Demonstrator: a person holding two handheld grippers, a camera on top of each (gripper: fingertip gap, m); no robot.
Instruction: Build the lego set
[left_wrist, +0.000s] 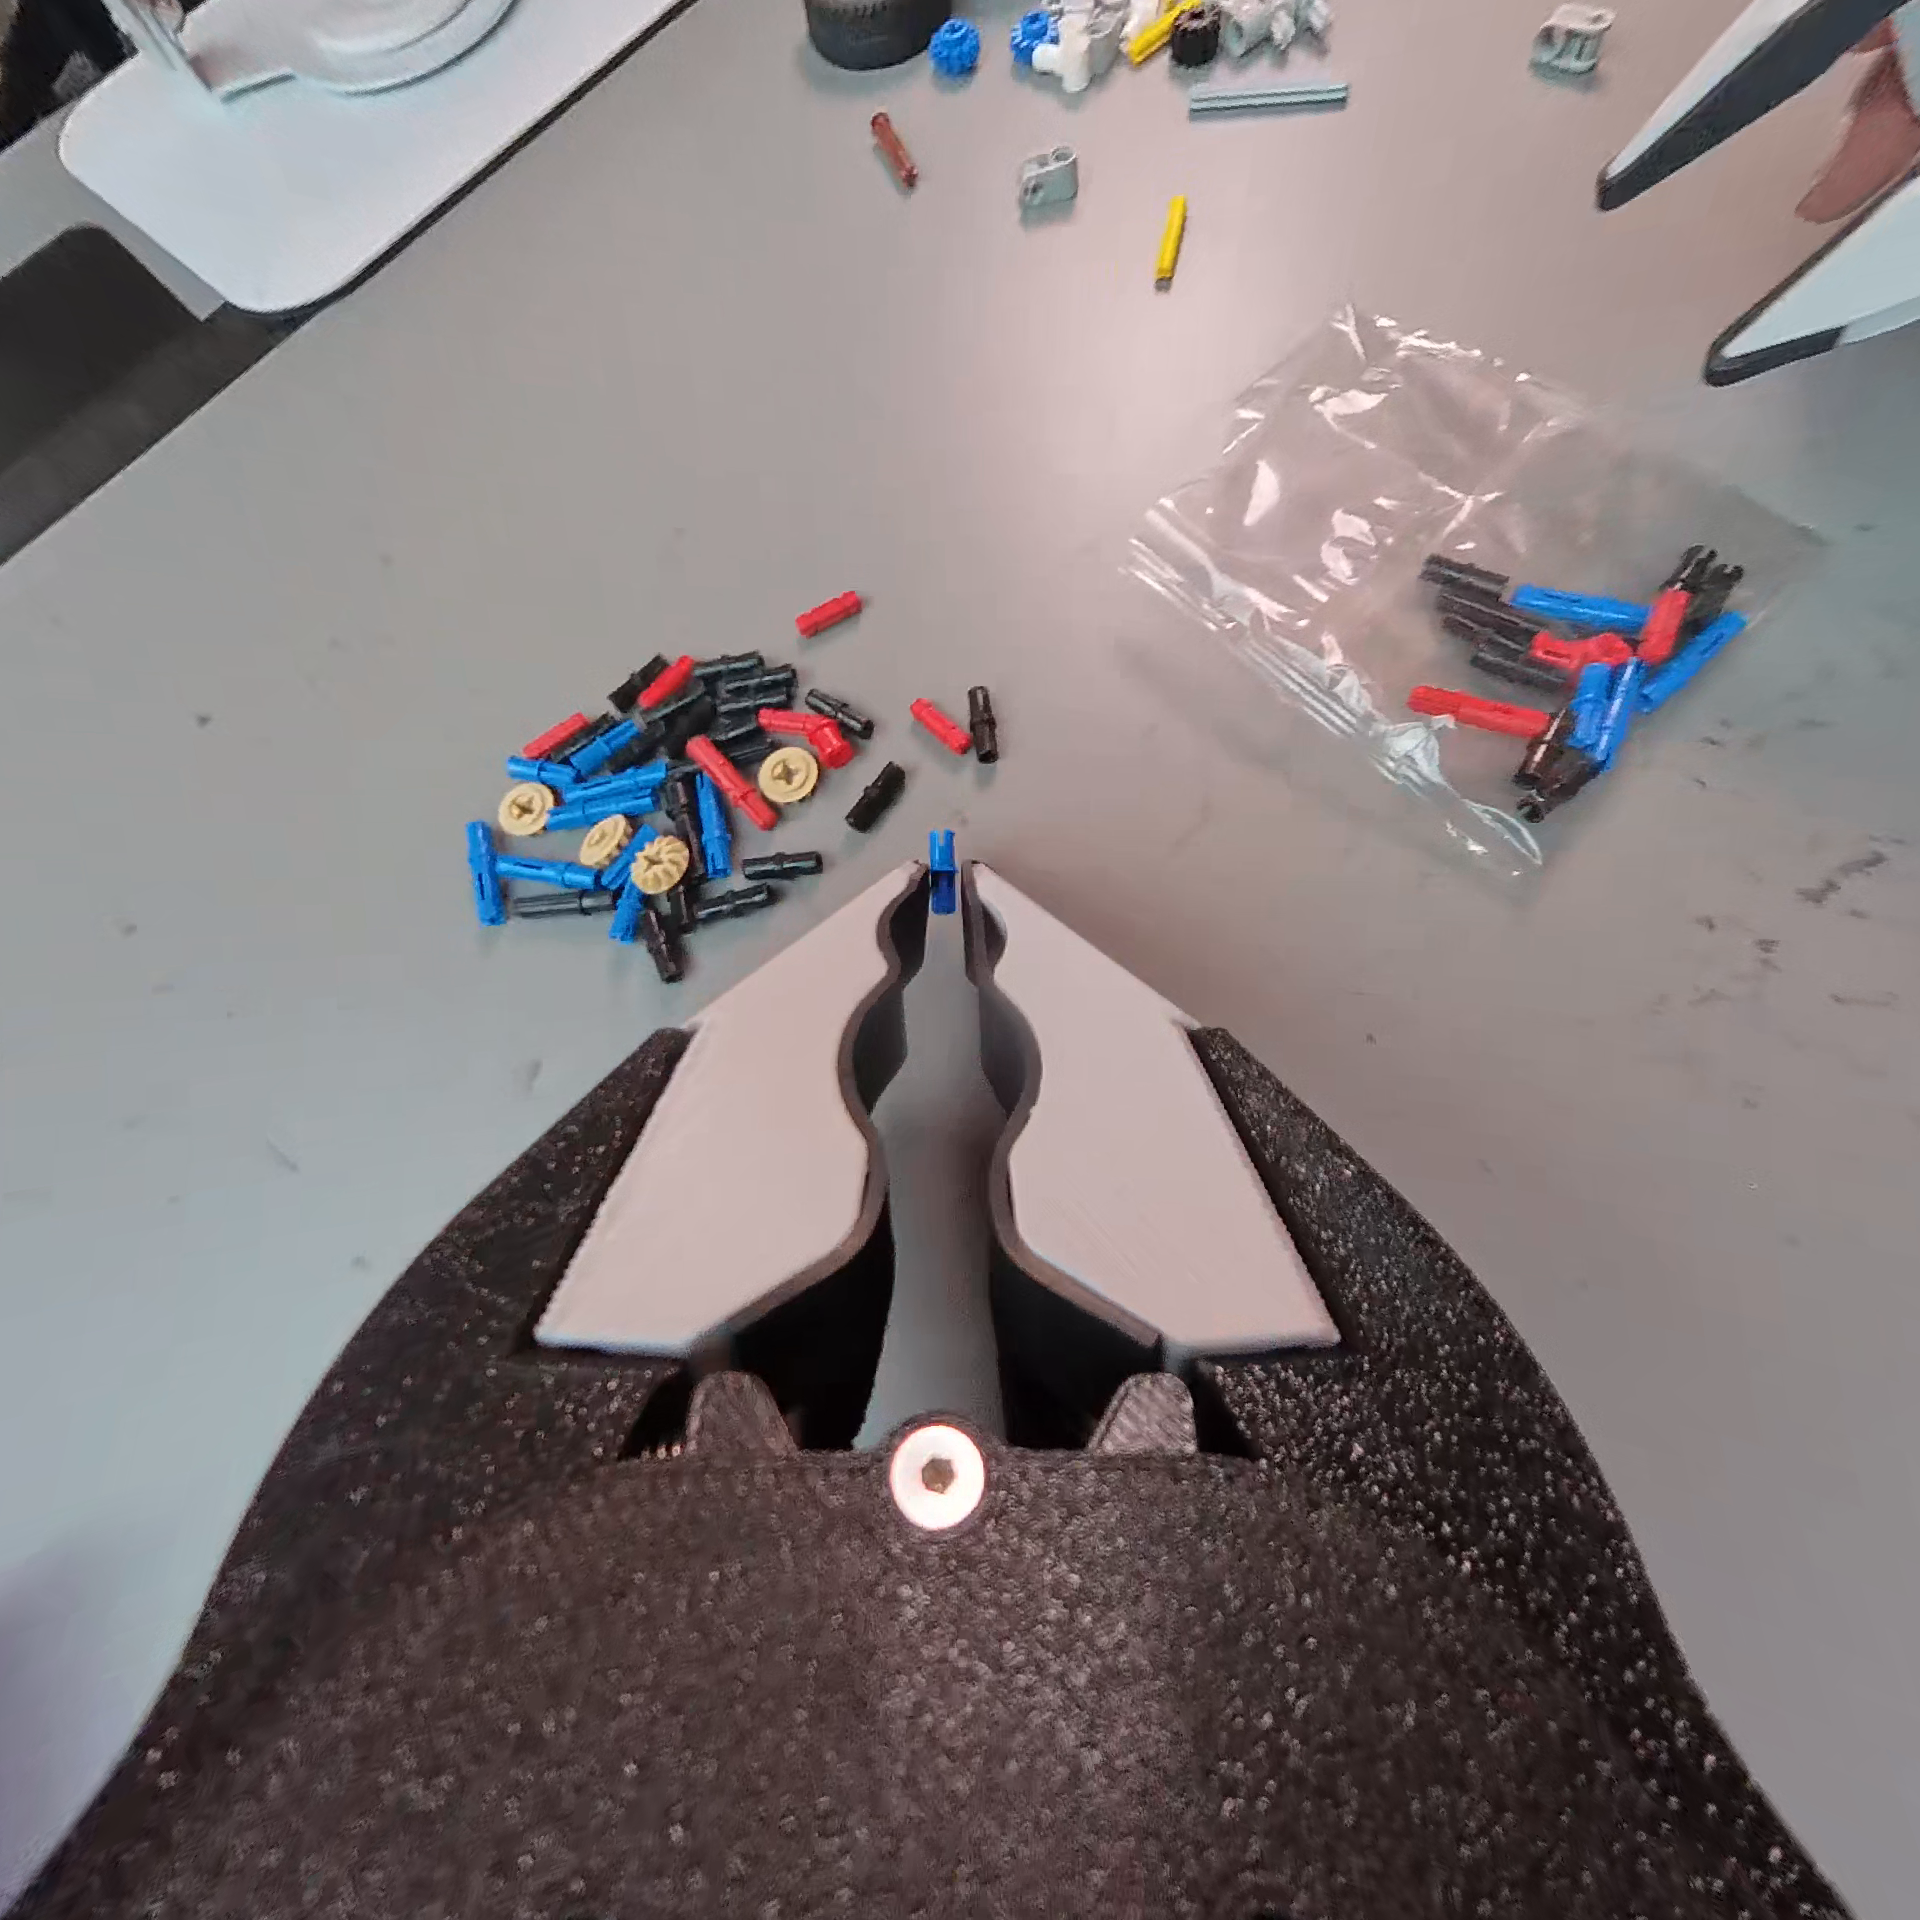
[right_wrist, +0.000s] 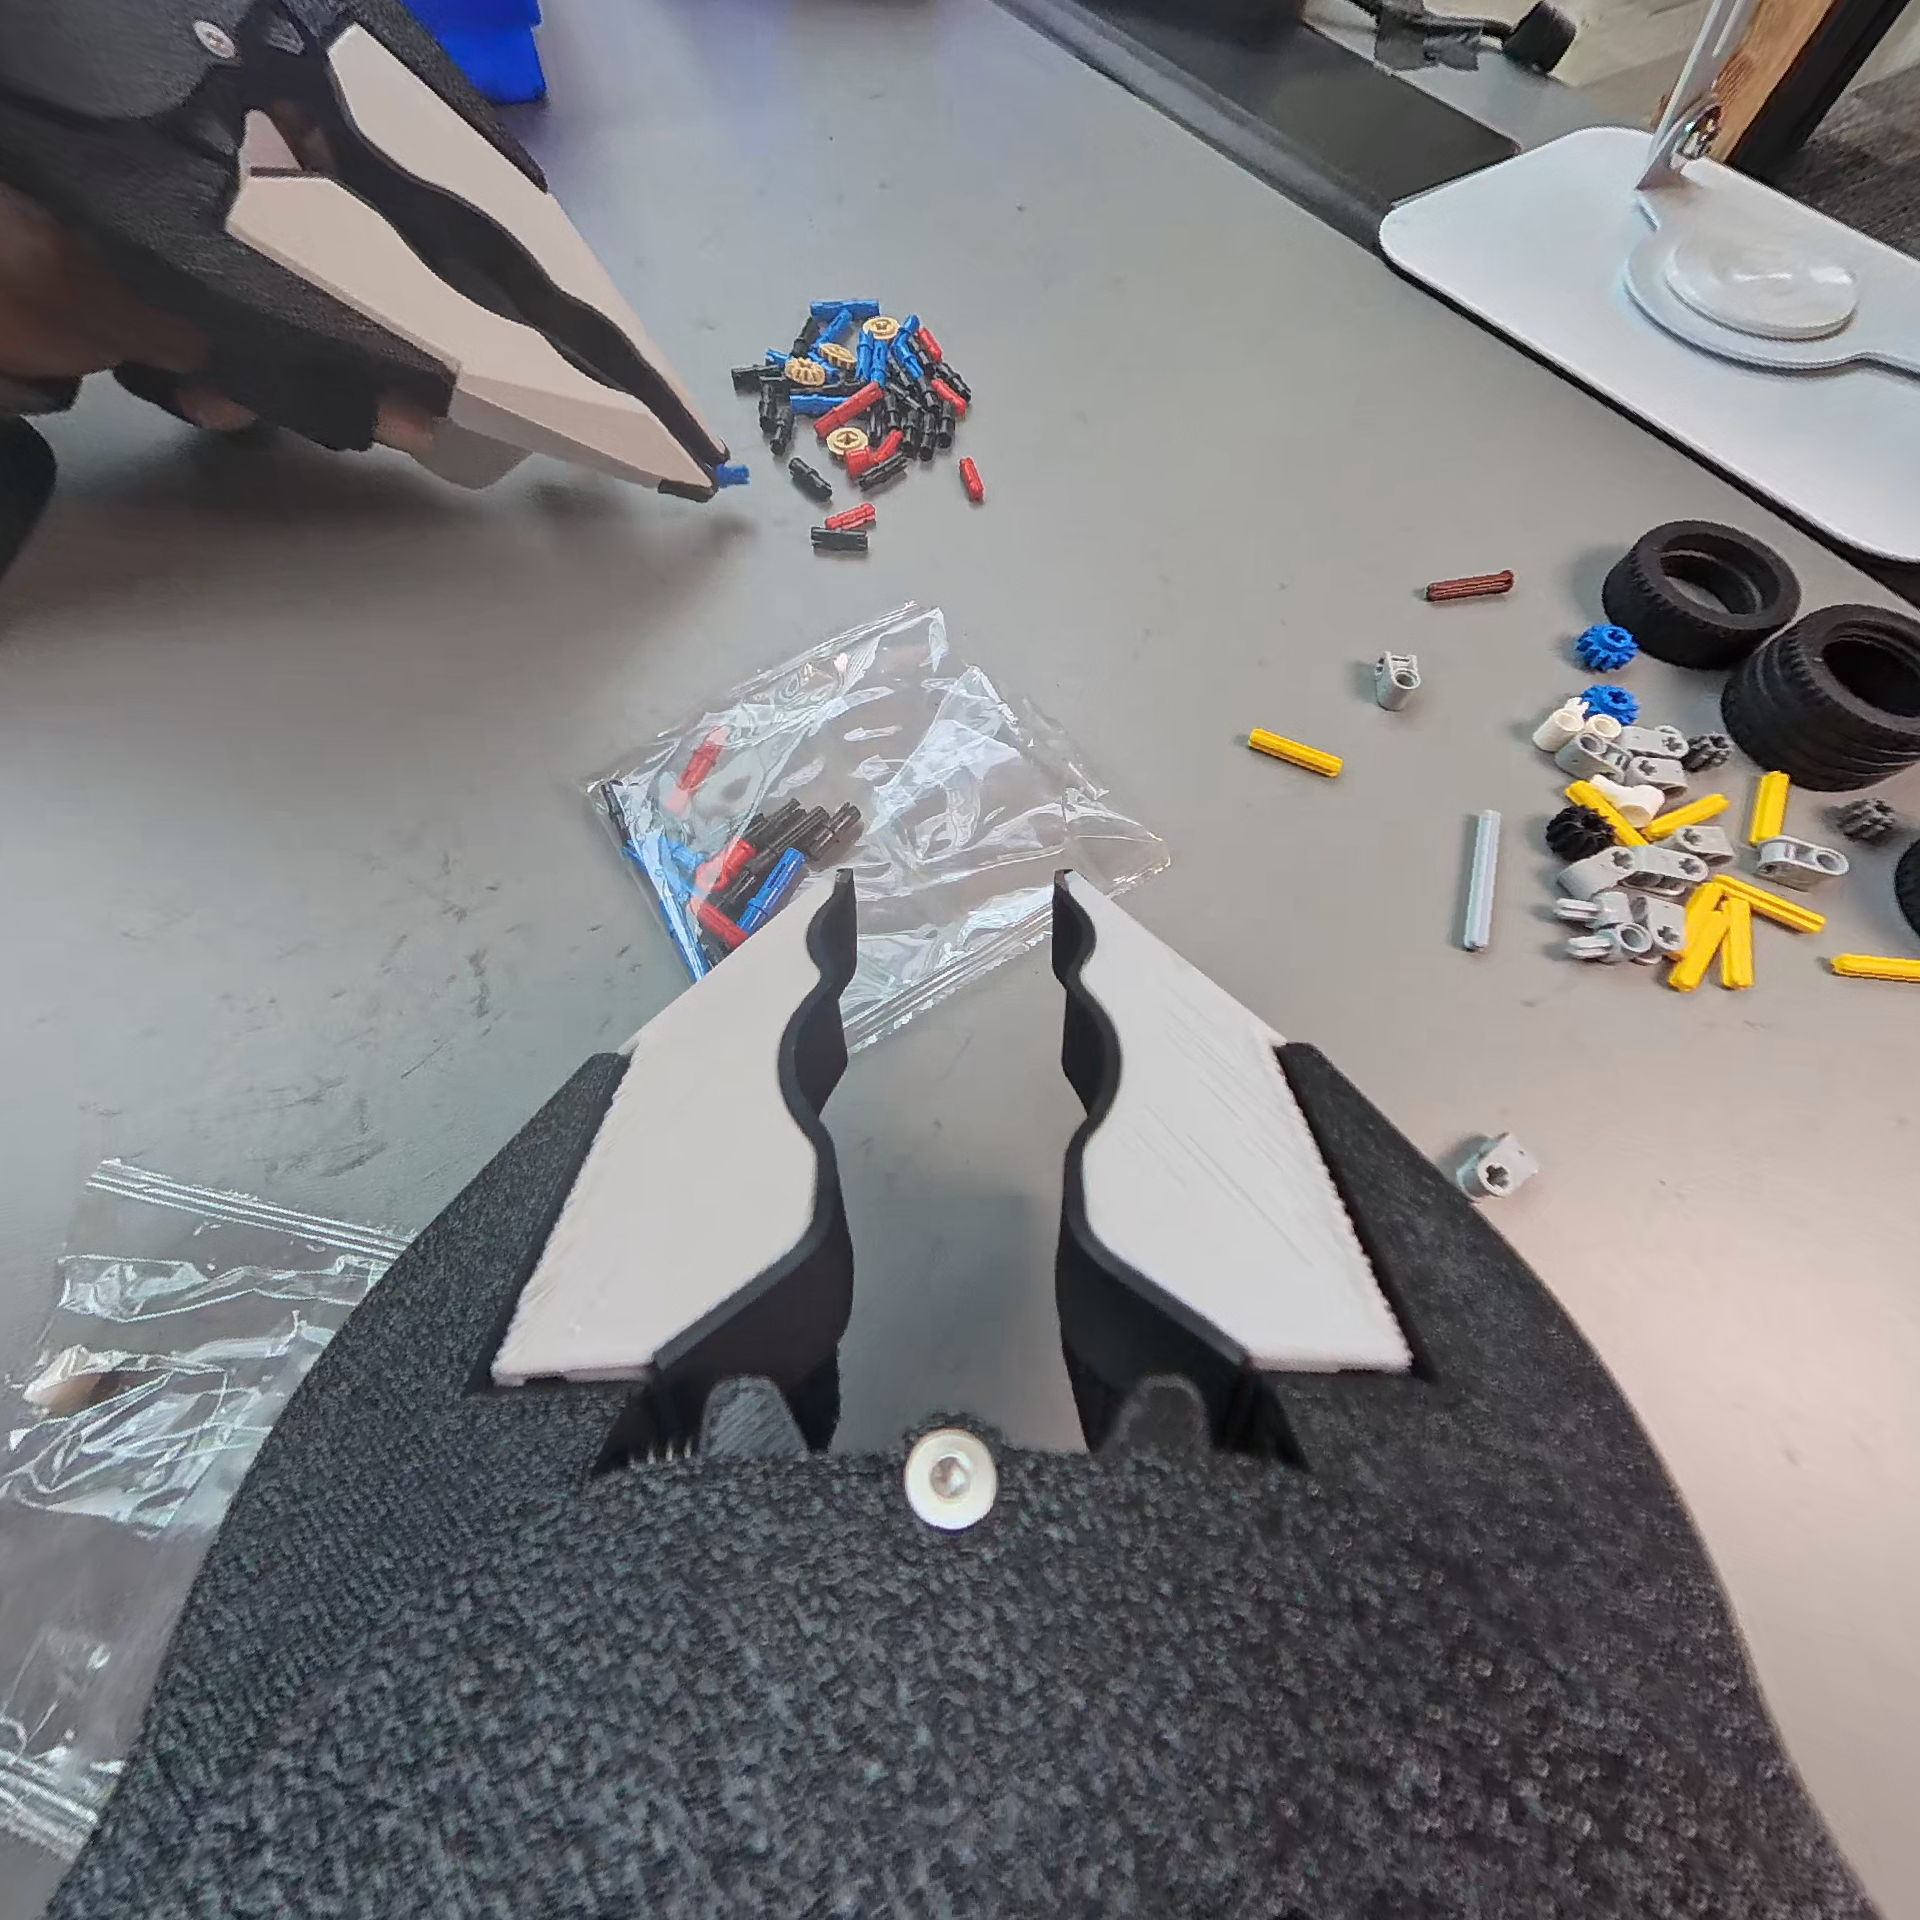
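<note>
Pinching blue pin, left fingers near-closed.

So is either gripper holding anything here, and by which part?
The left gripper pinches a small blue pin by its rear portion, one end protruding past the fingertips. The right gripper is open and empty.

grey table bears loose lego pins, plastic bag, tyres.

Left wrist view: mounted behind its own fingers, angled steeply down, close to the grey matte tabletop. Right wrist view: likewise placed, set farther back, facing from another side. Shared: loose pile of small red, blue and black plastic pins, crumpled clear plastic bag.
</note>
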